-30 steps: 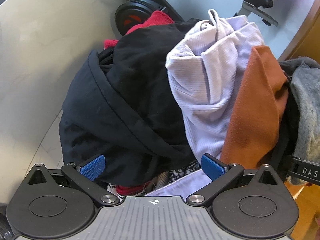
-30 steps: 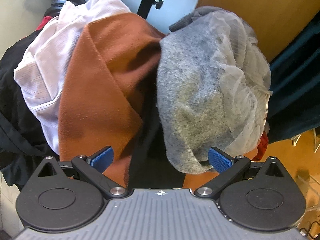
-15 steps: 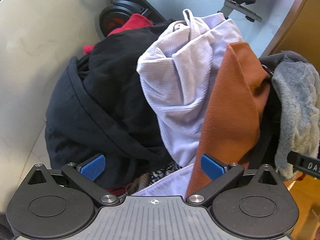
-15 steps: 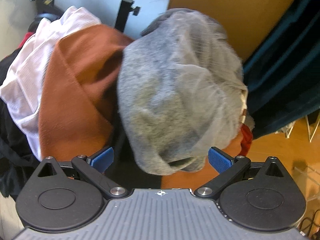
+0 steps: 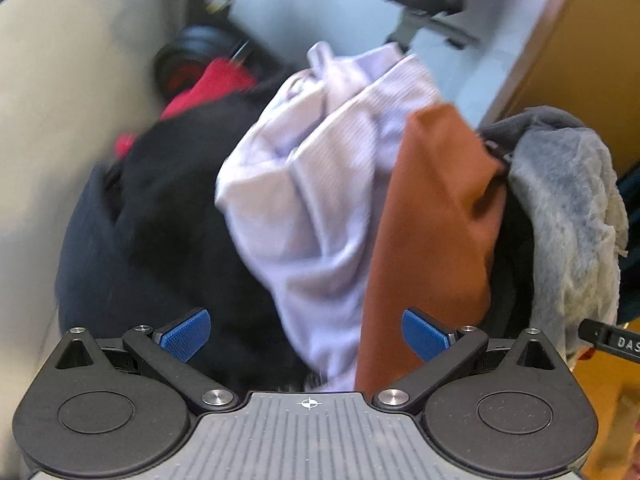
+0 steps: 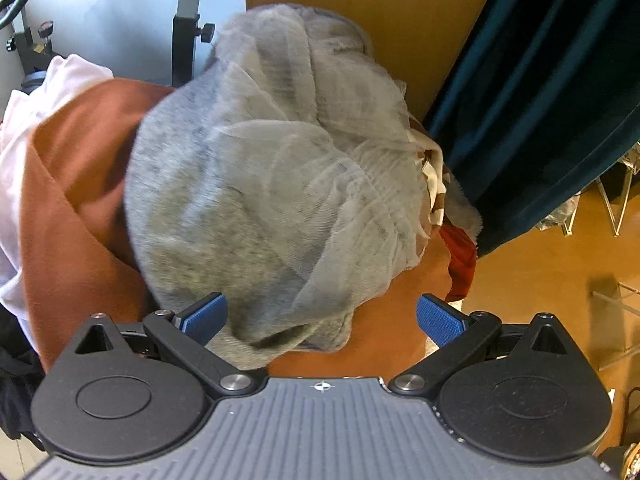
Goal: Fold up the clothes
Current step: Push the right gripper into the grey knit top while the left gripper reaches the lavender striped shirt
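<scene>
Both hand-held grippers stand spread and empty over an unfolded heap, the left hand-held gripper facing the lilac top, the right hand-held gripper at the grey fleece beside the rust garment, so a pick appears pending, requiring one single layer.

A home: exercise bike, heaped clothes, teal curtain.
</scene>
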